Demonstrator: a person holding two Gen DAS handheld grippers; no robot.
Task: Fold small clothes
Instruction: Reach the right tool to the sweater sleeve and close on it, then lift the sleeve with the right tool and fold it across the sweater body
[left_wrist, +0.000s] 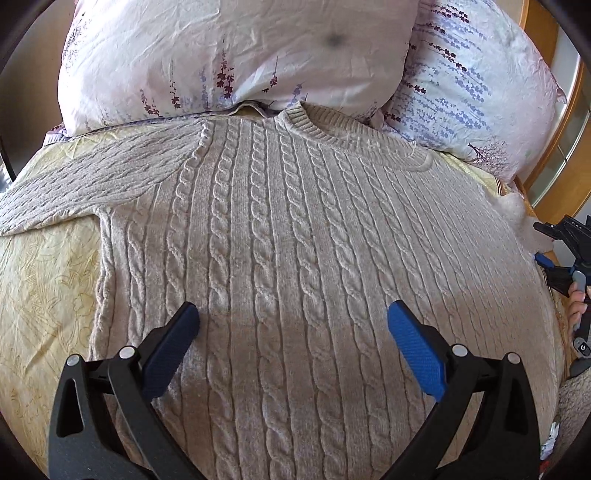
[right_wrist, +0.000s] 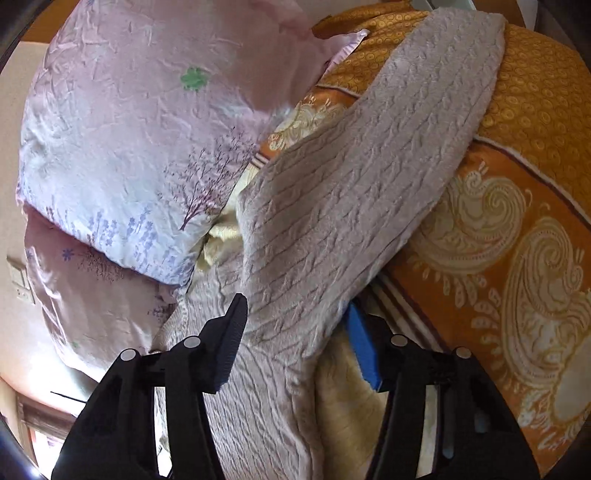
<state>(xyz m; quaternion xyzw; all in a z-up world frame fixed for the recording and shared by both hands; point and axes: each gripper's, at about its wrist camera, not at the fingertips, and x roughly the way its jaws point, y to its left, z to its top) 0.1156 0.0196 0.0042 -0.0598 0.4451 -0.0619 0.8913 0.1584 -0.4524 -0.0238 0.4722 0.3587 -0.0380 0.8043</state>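
sweater (left_wrist: 295, 229) lying flat below pillows (left_wrist: 221, 55) | left gripper (left_wrist: 293, 325) hovering released | right gripper (right_wrist: 295, 332) straddling sleeve (right_wrist: 369, 184), grasp unclear | folding barely starting

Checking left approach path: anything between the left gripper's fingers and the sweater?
Nothing. In the left wrist view the open left gripper hovers over the sweater; only bare cable knit shows between its fingers.

Black tongs (left_wrist: 293, 321), blue ribbed pads (left_wrist: 415, 350), silver rivets at the pivots
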